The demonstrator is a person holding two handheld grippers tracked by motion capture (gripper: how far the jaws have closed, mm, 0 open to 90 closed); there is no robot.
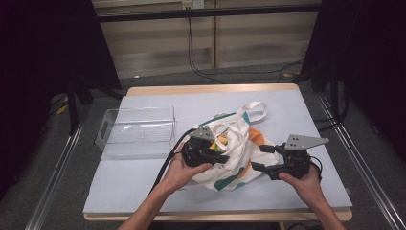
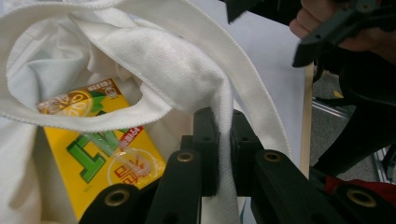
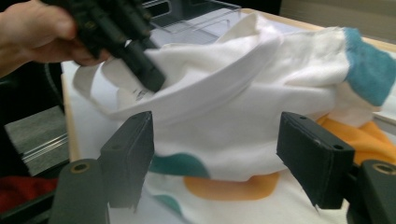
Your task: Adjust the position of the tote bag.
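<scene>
Soft, limp cloth bag [image 1: 234,153] at table [image 1: 143,182] centre, a yellow carton [image 2: 100,154] inside — left gripper [image 2: 224,140] pinches its rim at 9 o'clock; right gripper [image 3: 215,158], jaws wide and empty, waits at 3 o'clock — best held by hem or strap.

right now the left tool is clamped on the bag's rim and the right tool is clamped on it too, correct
Not quite. The left tool is clamped on the bag rim, but the right tool is open, its jaws spread apart short of the cloth, as the right gripper view shows.
</scene>
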